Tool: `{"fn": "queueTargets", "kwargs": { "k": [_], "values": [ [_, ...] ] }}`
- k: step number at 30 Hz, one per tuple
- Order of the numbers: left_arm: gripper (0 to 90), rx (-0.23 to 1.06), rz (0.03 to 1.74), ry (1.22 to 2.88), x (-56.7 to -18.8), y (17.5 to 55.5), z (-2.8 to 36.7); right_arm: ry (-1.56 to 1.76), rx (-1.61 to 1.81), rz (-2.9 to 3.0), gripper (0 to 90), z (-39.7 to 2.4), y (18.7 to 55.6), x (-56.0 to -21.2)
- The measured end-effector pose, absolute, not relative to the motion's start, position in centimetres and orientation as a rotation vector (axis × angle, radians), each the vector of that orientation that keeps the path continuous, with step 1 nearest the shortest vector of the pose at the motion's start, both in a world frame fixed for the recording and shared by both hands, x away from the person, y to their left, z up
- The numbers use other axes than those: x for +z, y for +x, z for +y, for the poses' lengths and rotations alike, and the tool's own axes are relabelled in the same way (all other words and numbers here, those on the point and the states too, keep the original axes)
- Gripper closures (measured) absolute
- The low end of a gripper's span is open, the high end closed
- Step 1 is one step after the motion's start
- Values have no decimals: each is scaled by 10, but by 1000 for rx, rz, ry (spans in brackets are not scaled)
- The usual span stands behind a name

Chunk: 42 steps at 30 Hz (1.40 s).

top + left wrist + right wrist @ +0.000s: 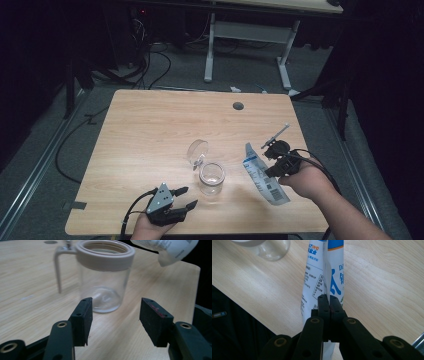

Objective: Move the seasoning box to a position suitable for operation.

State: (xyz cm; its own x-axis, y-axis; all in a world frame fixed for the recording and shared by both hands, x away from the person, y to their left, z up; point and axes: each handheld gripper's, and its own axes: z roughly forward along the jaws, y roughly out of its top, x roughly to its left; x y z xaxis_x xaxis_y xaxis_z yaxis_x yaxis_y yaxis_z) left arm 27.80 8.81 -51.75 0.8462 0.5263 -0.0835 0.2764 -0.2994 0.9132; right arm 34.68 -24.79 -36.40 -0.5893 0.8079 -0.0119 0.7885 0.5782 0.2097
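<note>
1. Nearest the person's edge of the table (150, 125): left gripper (184, 197) lay low over the wood, jaws wide apart, nothing between the pads. In the left gripper view those jaws framed the bare table just short of the jar (103, 277).

2. Jar (212, 178) stood upright on the wood just ahead and to the right of the left gripper, mouth up and open. Clear glass body with a pale collar round the neck (105, 253). Its hinged lid (197, 151) hung swung back on the far-left side, with the wire bail (58, 270) dropping down the jar's left flank in the left gripper view.

3. The relation that mattered: the jar sat straight along the left gripper's line of sight, near but not touching. Left hand looked closer to it than the right. Judgement: a short push forward would put the glass between the open pads to steady it.

4. Right gripper (329, 305) was clamped shut on a white and blue pouch (261, 175), pinching it at a fold.

5. The pouch hung to the right of the jar, apart from it, long axis running near-to-far, far end pointing up and away. Its corner showed above the jar's rim on the right in the left gripper view (172, 250). I couldn't tell whether it was cut open.

6. Farther off: grommet hole (238, 106) near the far edge.
</note>
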Motion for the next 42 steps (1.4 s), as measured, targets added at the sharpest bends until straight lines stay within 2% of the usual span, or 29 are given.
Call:
{"fn": "queueTargets", "kwargs": {
  "k": [3,12,26,42],
  "values": [
    [428,295,571,1905,-516,275,77,1359,271,2690,900,-242,345,-362],
    [417,243,531,1885,-510,274,50,1316,286,2727,900,-228,342,-356],
    [419,248,453,1886,-511,271,22,1322,288,2733,900,-212,337,-346],
    [369,226,396,1893,-515,269,-6,1255,307,2763,900,-185,332,-333]
  ]
}}
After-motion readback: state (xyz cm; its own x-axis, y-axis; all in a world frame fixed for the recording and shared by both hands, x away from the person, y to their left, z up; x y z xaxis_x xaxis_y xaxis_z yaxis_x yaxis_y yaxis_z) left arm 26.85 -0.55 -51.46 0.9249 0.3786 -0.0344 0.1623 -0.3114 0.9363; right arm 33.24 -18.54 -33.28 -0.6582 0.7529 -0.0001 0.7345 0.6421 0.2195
